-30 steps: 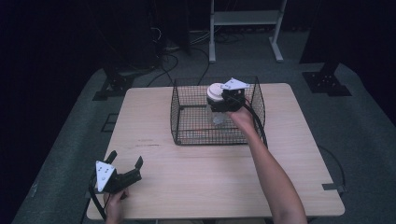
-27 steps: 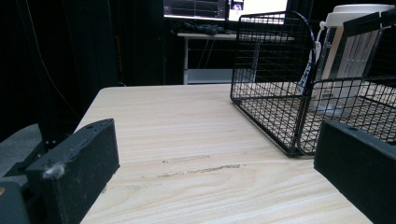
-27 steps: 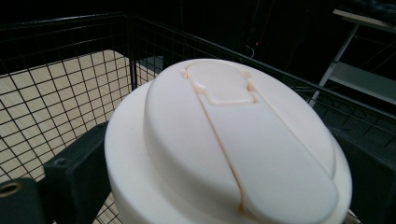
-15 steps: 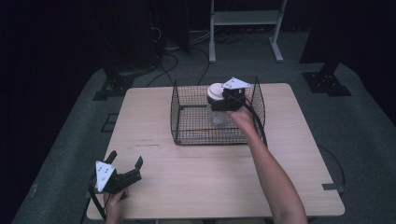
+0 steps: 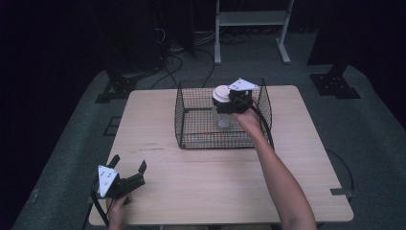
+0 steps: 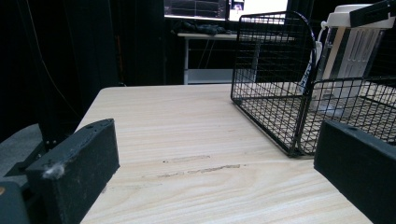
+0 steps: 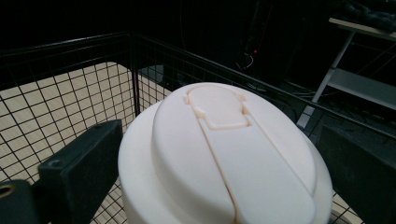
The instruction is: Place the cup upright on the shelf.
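Clear plastic container with a cream flip-top lid [image 5: 221, 98], upright inside the black wire basket [image 5: 191, 120] near its far right corner, above the basket floor or barely on it; hard to tell which. Pinched just under the lid between the jaws of the right gripper [image 5: 233, 101]. Risk from here: catching on the mesh rim, or slipping on smooth plastic under a loose pinch. Left gripper [image 5: 130, 175] low over the pale wooden surface [image 5: 215, 177], jaws spread, empty.
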